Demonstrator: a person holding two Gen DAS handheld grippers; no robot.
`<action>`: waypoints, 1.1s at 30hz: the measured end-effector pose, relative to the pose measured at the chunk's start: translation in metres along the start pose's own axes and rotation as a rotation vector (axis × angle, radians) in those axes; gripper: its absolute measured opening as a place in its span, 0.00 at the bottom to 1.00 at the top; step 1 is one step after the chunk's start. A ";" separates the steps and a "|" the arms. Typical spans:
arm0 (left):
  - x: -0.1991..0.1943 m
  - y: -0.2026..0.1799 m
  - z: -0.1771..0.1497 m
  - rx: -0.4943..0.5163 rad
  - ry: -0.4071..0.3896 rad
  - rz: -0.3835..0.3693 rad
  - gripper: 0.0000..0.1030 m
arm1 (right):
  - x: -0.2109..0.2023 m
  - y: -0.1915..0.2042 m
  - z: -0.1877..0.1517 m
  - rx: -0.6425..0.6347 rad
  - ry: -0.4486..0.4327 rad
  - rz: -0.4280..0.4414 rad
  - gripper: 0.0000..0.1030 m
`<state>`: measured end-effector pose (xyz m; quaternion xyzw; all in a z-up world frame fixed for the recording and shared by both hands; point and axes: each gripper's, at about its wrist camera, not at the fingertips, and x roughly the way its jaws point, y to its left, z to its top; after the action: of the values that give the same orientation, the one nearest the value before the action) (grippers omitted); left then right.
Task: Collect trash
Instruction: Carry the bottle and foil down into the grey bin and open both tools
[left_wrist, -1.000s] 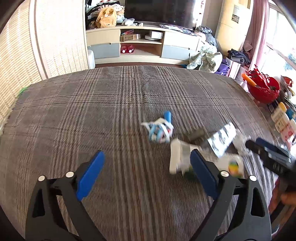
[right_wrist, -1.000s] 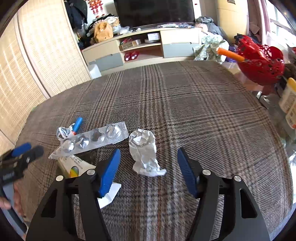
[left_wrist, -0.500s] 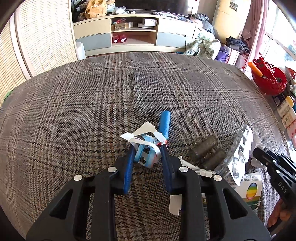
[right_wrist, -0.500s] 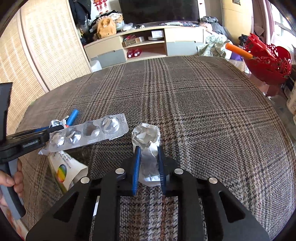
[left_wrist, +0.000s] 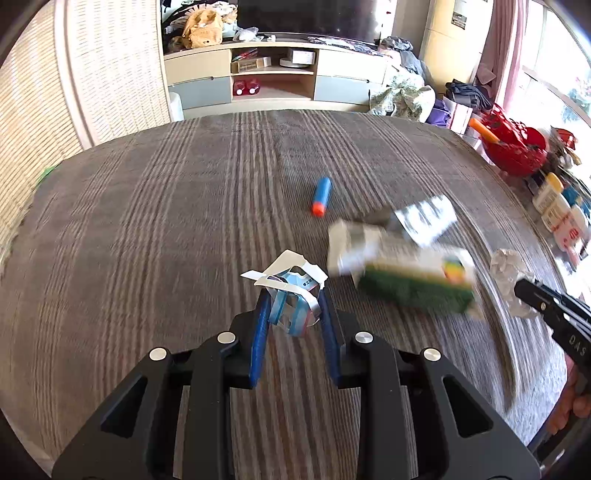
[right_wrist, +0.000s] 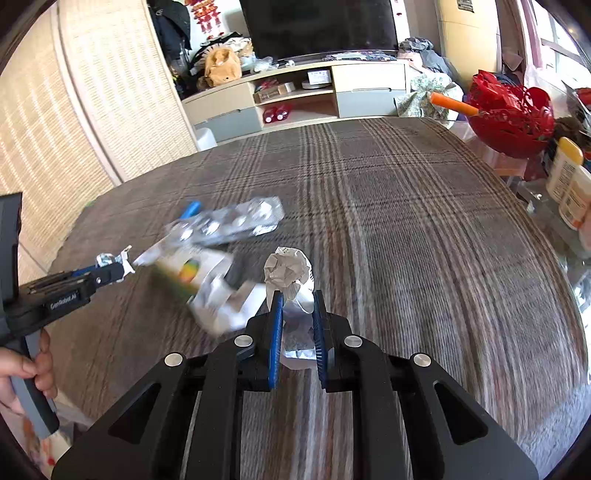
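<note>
My left gripper (left_wrist: 293, 295) is shut on a crumpled blue and white wrapper (left_wrist: 291, 295) and holds it above the plaid tablecloth (left_wrist: 184, 221). My right gripper (right_wrist: 297, 299) is shut on a crumpled foil wad (right_wrist: 290, 273), also lifted. The foil wad shows in the left wrist view (left_wrist: 511, 273) at the tip of the right gripper. On the cloth lie a green and white carton (left_wrist: 410, 277), a silver blister pack (right_wrist: 229, 223) and a blue foam dart with an orange tip (left_wrist: 320, 195).
A red basket (right_wrist: 511, 118) with an orange handle stands off the table's right edge, beside several bottles (right_wrist: 569, 184). A TV cabinet (left_wrist: 273, 81) stands beyond the far edge. A woven screen (left_wrist: 48, 92) is at the left.
Both grippers have lifted and pulled back with their trash. The wrapper has come off the blue dart, which stays on the cloth.
</note>
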<state>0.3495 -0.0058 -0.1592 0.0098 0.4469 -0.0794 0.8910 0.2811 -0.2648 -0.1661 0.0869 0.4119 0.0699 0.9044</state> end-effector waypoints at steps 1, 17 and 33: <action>-0.008 0.000 -0.007 0.000 -0.004 0.010 0.24 | -0.009 0.001 -0.007 0.001 0.001 -0.002 0.17; -0.103 -0.032 -0.167 -0.028 0.002 -0.019 0.24 | -0.086 0.010 -0.119 0.006 0.056 0.033 0.17; -0.059 -0.049 -0.277 -0.024 0.156 -0.073 0.24 | -0.047 0.046 -0.211 -0.042 0.226 0.053 0.17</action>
<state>0.0866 -0.0223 -0.2756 -0.0111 0.5161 -0.1056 0.8499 0.0880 -0.2085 -0.2577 0.0703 0.5073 0.1115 0.8516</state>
